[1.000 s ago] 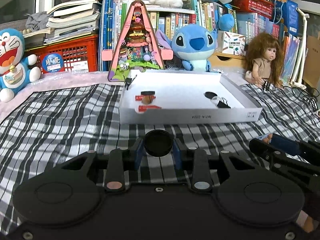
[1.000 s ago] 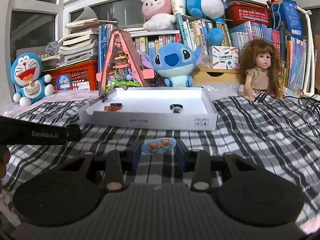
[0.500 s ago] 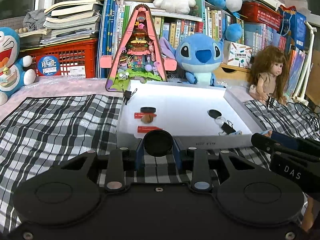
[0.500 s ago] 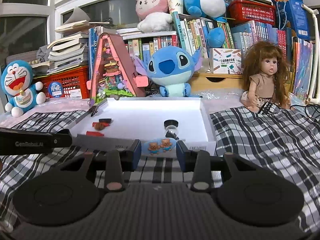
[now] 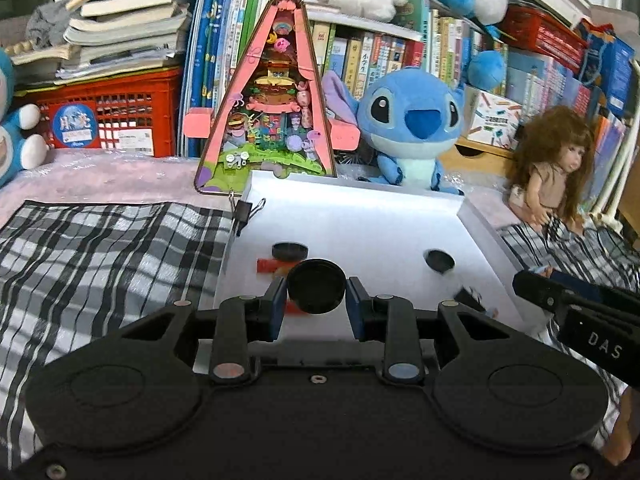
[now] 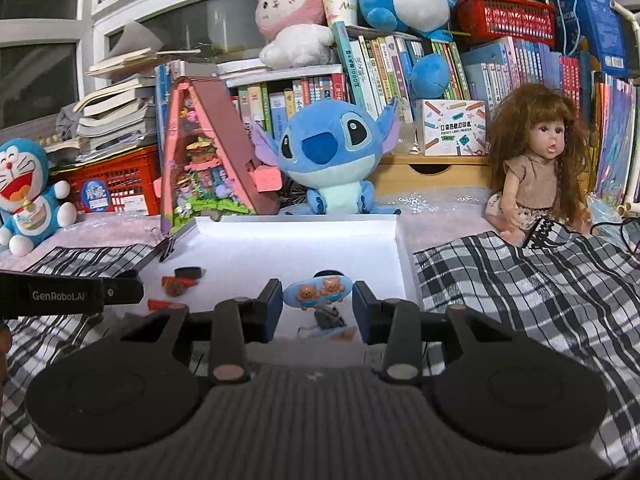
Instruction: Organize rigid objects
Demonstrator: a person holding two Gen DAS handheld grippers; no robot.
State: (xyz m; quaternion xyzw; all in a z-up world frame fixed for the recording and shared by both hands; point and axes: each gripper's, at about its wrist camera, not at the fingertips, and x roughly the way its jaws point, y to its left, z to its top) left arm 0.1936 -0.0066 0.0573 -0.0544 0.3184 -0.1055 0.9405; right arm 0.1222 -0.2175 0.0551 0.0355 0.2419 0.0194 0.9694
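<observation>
Indoor light is falling evenly from above, leaving both views fairly bright. The white tray (image 5: 360, 232) is glaring, its floor nearly washing out in the centre of each frame. Fisheye distortion is bending the bookshelf (image 6: 400, 72) and plaid cloth (image 5: 100, 248) toward the edges. The corners are darkening, and the window panes (image 6: 36, 80) at upper left are showing black.

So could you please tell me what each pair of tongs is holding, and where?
Left tongs: round black disc, pinched at opposite edges. Right tongs: blue oval clip with two bears, held by its ends.
</observation>
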